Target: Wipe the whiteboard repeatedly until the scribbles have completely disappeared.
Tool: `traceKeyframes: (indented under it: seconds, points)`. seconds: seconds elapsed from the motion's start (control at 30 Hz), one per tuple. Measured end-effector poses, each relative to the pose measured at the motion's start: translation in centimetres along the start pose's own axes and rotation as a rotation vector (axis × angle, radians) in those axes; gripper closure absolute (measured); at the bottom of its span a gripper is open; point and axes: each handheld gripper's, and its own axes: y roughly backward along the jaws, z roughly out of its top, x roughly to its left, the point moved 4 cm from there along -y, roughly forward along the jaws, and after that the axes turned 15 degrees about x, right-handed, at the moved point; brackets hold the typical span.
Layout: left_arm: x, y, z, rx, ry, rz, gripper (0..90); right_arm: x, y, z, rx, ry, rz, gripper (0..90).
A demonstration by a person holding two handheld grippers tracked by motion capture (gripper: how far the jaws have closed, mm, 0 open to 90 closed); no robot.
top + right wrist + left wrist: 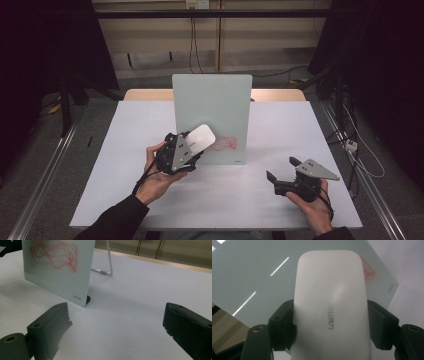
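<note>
Two grippers work over a white table: the left gripper pinches a smooth, rounded white eraser by its long sides, grey lettering running along its face, held up just in front of the board. The frosted glass board stands upright on a thin wire stand, red scribbles near its lower corner, where small print reads "deli". The right gripper hovers with jaws spread and bare, apart from the board.
</note>
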Motion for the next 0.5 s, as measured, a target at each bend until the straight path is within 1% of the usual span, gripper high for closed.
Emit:
traceKeyframes:
  seconds: [0.03,0.1,0.13,0.17,0.2,0.23,0.27,0.3,0.43,0.47,0.5]
  points:
    - [0.2,0.0,0.1,-0.013,-0.001,0.015,30.9,0.0,0.0,0.0,-0.001,0.000,-0.001,6.4]
    - [0.6,0.0,0.1,-0.007,0.002,0.019,30.9,0.0,0.0,0.0,0.000,-0.001,-0.001,6.4]
    - [0.6,-0.1,0.0,-0.004,0.017,0.010,30.9,0.0,0.0,0.0,0.000,-0.003,-0.002,6.4]
    - [0.7,-0.2,0.0,-0.018,0.016,0.027,30.9,0.0,0.0,0.0,0.001,-0.003,0.000,6.4]
    - [0.8,-0.3,-0.1,-0.006,0.013,0.019,30.9,0.0,0.0,0.0,0.001,-0.003,0.000,6.4]
    - [0.8,-0.5,-0.2,0.000,0.017,0.026,30.9,0.0,0.0,0.0,-0.002,-0.001,0.000,6.4]
    - [0.8,-0.7,-0.3,0.005,0.013,0.018,30.9,0.0,0.0,0.0,-0.002,-0.001,0.000,6.4]
    - [0.8,-0.8,-0.4,0.011,0.005,0.020,30.9,0.0,0.0,0.0,-0.001,-0.004,-0.001,6.4]
    - [0.6,-1.1,-0.3,0.014,0.001,0.019,30.9,0.0,0.0,0.0,-0.002,-0.004,0.000,6.3]
    - [0.5,-1.2,-0.2,0.012,-0.009,0.021,30.9,0.0,0.0,0.0,-0.002,-0.004,0.000,6.3]
    - [0.4,-1.3,-0.3,0.013,0.003,0.014,30.9,0.0,0.0,0.0,-0.001,-0.004,-0.001,6.4]
